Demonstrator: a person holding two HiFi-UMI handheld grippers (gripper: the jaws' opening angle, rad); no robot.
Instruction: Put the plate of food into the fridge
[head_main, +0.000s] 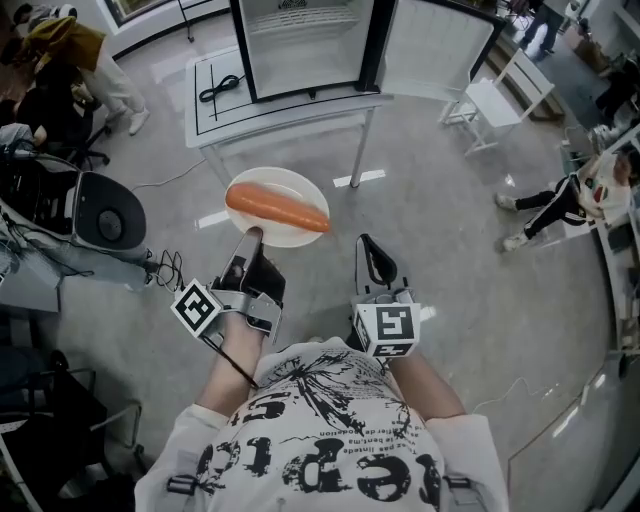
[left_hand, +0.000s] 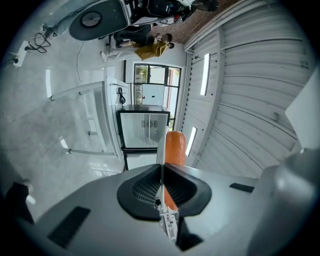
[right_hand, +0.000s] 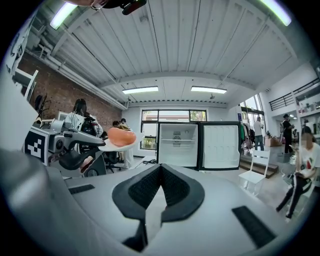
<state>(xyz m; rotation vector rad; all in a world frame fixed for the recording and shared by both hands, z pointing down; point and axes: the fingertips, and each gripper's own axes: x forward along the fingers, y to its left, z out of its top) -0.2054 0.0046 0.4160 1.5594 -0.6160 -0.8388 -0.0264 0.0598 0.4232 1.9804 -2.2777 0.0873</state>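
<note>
Clamped white plate (head_main: 277, 180), bearing an orange sausage (head_main: 278, 208), by its rim in left gripper (head_main: 250, 236); held right gripper (head_main: 368, 243) closed, empty, facing open fridge (head_main: 305, 45).

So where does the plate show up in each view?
Head view: the plate sits at centre, slightly left.
Left gripper view: the plate is edge-on, a thin white line clamped between the jaws, at centre.
Right gripper view: the plate is left of centre, at mid-height.
Shared landmark: the open fridge.
</note>
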